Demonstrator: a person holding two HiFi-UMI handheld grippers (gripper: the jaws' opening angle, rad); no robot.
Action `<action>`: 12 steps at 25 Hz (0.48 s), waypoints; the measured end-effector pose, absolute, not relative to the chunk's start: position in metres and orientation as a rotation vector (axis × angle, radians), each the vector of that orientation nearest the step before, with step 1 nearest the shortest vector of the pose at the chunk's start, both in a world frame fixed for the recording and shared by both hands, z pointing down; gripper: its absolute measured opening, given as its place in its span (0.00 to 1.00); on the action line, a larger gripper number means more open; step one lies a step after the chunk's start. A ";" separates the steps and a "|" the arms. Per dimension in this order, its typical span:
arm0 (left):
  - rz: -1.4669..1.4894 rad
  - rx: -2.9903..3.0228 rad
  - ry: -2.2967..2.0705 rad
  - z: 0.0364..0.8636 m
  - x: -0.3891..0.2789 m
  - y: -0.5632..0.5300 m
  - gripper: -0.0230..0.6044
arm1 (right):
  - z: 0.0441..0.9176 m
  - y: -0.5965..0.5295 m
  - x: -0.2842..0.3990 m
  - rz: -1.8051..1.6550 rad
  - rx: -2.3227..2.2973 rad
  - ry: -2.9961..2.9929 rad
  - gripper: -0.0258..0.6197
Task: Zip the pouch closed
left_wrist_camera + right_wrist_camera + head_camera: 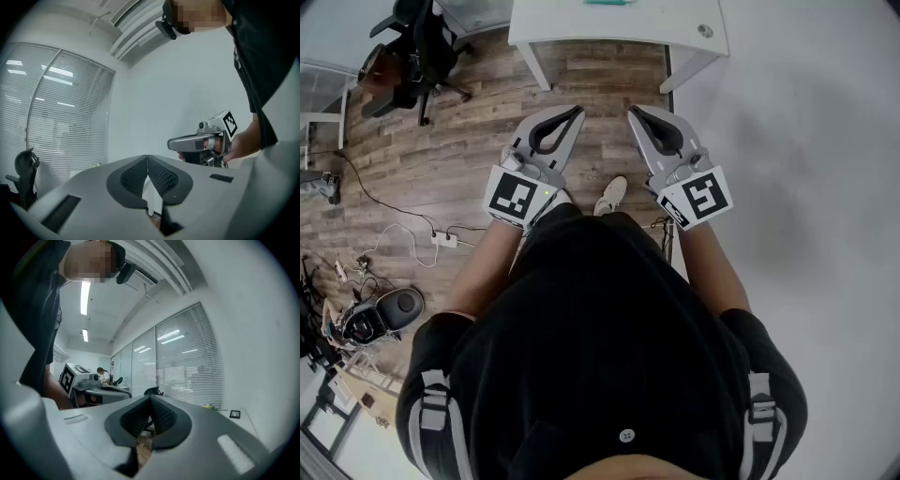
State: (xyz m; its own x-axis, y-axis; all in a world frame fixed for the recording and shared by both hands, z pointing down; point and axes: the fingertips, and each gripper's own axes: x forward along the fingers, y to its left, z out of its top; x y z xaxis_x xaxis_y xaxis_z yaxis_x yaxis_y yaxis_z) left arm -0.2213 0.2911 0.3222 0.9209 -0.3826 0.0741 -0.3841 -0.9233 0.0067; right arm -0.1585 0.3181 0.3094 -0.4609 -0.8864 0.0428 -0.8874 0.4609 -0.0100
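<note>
While both are held level and side by side ahead of the person's black shirt [609, 328], the grey left gripper [578, 112] and the grey right gripper [632, 112] are seen with their tips leaning toward each other but kept apart; brown wood-plank floor [478, 141] is seen in the gap between them. The left fingers [133, 177] are closed fully, their black ribbed pads pressed together along one seam, and nothing is caught between them; the right fingers [136, 420] are likewise shut flat on each other and nothing is held. A black-and-white marker cube [517, 195] is borne at the rear of each gripper, behind the fingers.

Just beyond both sets of fingertips a white rectangular desk [619, 28] is seen; a small teal thing [607, 2] lies at its far edge, cut by the frame and too small to be named. Where the pouch lies cannot be told from any view; it is not between either pair of fingers. Below the gap between the two grippers a white shoe [611, 195] is planted on the floor; well to the left of the left fingers a black wheeled office chair [412, 47] stands, and nearer the person on that side a white power strip [443, 239] lies among cables. Past the left fingers, in the left gripper view, pale window blinds [61, 122] are shown.
</note>
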 end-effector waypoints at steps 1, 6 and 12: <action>0.110 3.055 -0.620 0.321 -0.222 0.289 0.05 | 0.308 0.316 -0.159 0.052 1.610 -2.664 0.05; 0.098 3.042 -0.657 0.319 -0.226 0.290 0.05 | 0.311 0.319 -0.157 0.076 1.608 -2.672 0.05; 0.103 3.049 -0.658 0.321 -0.227 0.293 0.05 | 0.315 0.322 -0.157 0.108 1.614 -2.682 0.06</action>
State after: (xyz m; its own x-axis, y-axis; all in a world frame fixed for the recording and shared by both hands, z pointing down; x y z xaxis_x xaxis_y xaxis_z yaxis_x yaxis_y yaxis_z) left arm -0.2272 0.2929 0.3209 0.9090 -0.4110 0.0692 -0.4124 -0.9110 0.0066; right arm -0.1568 0.3218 0.3150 -0.4688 -0.8822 0.0435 -0.8829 0.4664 -0.0545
